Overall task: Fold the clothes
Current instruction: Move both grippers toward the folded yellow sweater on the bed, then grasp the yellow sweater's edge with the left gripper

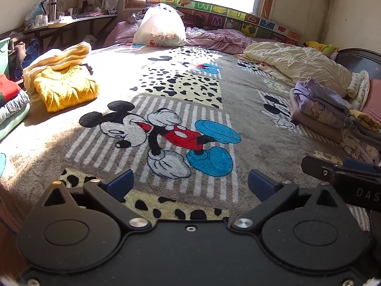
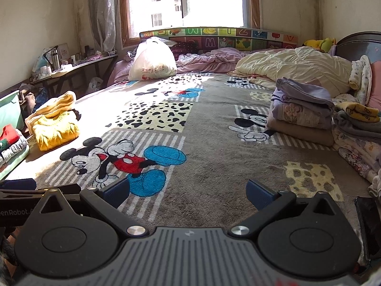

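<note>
My left gripper (image 1: 190,183) is open and empty, low over the Mickey Mouse blanket (image 1: 257,124) on the bed. My right gripper (image 2: 188,190) is open and empty too, beside it on the right; part of it shows in the left wrist view (image 1: 343,174). A folded yellow sweater (image 1: 64,88) lies at the left, on a pale yellow garment (image 1: 59,56). It also shows in the right wrist view (image 2: 54,128). A stack of folded purple and tan clothes (image 2: 302,109) sits at the right. No garment lies between the fingers.
A stack of folded clothes with a red top (image 1: 9,102) sits at the far left edge. A white stuffed bag (image 1: 159,26), pink bedding (image 1: 219,38) and a cream quilt (image 1: 297,64) lie at the back. More folded clothes (image 2: 357,121) lie at the far right. A cluttered desk (image 1: 59,21) stands left.
</note>
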Demonstrator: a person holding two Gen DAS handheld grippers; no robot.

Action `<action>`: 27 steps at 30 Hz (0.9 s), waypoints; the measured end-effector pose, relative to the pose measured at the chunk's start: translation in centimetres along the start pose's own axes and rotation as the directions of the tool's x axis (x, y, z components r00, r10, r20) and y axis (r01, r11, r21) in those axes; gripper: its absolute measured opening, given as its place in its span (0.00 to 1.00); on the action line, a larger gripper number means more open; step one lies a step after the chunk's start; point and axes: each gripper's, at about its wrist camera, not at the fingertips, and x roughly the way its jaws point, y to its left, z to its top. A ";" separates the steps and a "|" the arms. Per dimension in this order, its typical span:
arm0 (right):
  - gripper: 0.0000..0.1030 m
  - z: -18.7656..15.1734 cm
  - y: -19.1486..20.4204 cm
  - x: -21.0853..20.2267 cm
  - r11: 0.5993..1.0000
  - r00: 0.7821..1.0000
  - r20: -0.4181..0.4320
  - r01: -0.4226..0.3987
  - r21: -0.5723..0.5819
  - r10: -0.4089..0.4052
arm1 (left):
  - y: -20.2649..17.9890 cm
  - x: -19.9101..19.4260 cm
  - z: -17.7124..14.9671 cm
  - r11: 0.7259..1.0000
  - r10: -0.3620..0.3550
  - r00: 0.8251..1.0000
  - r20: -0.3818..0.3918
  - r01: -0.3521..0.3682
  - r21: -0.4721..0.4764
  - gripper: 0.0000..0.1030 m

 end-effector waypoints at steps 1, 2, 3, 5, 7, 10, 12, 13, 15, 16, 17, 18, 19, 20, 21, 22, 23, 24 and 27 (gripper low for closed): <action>1.00 0.0 0.1 0.9 1.000 1.000 0.005 -0.020 0.004 0.020 | 0.7 0.4 0.3 1.000 0.015 1.000 -0.004 -0.015 -0.011 1.00; 1.00 0.0 0.2 1.7 0.999 0.999 0.008 -0.039 0.007 0.039 | 1.5 0.9 0.6 0.999 0.033 0.999 -0.007 -0.033 -0.025 1.00; 1.00 0.1 0.3 2.5 0.998 0.998 0.009 -0.058 0.011 0.058 | 2.4 1.3 0.8 0.998 0.047 0.999 -0.008 -0.047 -0.038 1.00; 1.00 0.3 0.4 4.3 0.996 0.996 0.007 -0.091 0.013 0.091 | 4.1 2.1 1.3 0.996 0.069 0.998 -0.007 -0.070 -0.061 1.00; 1.00 0.6 0.3 6.4 0.992 0.992 0.000 -0.126 0.018 0.126 | 5.9 2.9 1.7 0.992 0.091 0.996 -0.012 -0.091 -0.083 1.00; 1.00 0.5 -0.2 9.7 0.982 0.982 -0.026 -0.183 0.042 0.185 | 8.9 3.9 2.0 0.987 0.114 0.993 0.026 -0.111 -0.116 1.00; 1.00 0.0 -0.8 12.5 0.971 0.973 -0.036 -0.223 0.089 0.226 | 10.7 4.8 2.1 0.981 0.164 0.984 0.068 -0.155 -0.114 1.00; 1.00 -0.4 -1.1 13.7 0.965 0.970 -0.034 -0.237 0.108 0.242 | 11.6 5.4 2.2 0.978 0.187 0.980 0.070 -0.179 -0.106 1.00; 1.00 -1.3 -1.3 15.9 0.959 0.966 -0.033 -0.252 0.133 0.258 | 13.5 7.0 2.8 0.971 0.224 0.973 0.054 -0.218 -0.095 1.00; 1.00 -1.9 -1.4 16.8 0.957 0.965 -0.037 -0.253 0.139 0.261 | 14.4 7.7 3.1 0.966 0.246 0.967 0.058 -0.240 -0.096 1.00; 1.00 -2.5 -1.6 17.6 0.956 0.964 -0.042 -0.255 0.144 0.263 | 15.3 8.5 3.5 0.960 0.270 0.961 0.067 -0.263 -0.097 1.00; 1.00 -3.2 -1.7 18.6 0.956 0.964 -0.045 -0.254 0.143 0.263 | 16.0 9.3 3.9 0.956 0.286 0.955 0.077 -0.279 -0.095 1.00; 1.00 -3.7 -1.7 19.4 0.960 0.964 -0.077 -0.244 0.136 0.256 | 16.8 10.1 4.5 0.951 0.303 0.949 0.090 -0.294 -0.097 1.00; 1.00 -3.9 -1.6 20.0 0.964 0.962 -0.108 -0.235 0.125 0.249 | 17.5 10.8 5.1 0.945 0.321 0.941 0.108 -0.310 -0.105 1.00; 1.00 -4.1 -1.4 20.1 0.966 0.963 -0.107 -0.238 0.100 0.248 | 18.2 11.6 5.8 0.939 0.338 0.933 0.127 -0.325 -0.114 1.00; 1.00 -4.3 -1.1 20.1 0.968 0.963 -0.101 -0.242 0.072 0.248 | 18.9 12.4 6.5 0.932 0.356 0.923 0.145 -0.340 -0.122 1.00; 1.00 -4.5 -1.0 20.2 0.968 0.963 -0.099 -0.245 0.059 0.250 | 19.5 13.1 7.1 0.926 0.373 0.914 0.162 -0.354 -0.130 0.99; 1.00 -4.7 -0.9 20.3 0.968 0.963 -0.098 -0.247 0.049 0.251 | 20.0 13.9 7.8 0.920 0.388 0.904 0.179 -0.368 -0.136 0.97; 1.00 -5.1 -1.0 20.1 0.966 0.965 -0.061 -0.251 0.054 0.254 | 21.3 16.1 9.5 0.904 0.424 0.882 0.206 -0.397 -0.158 0.86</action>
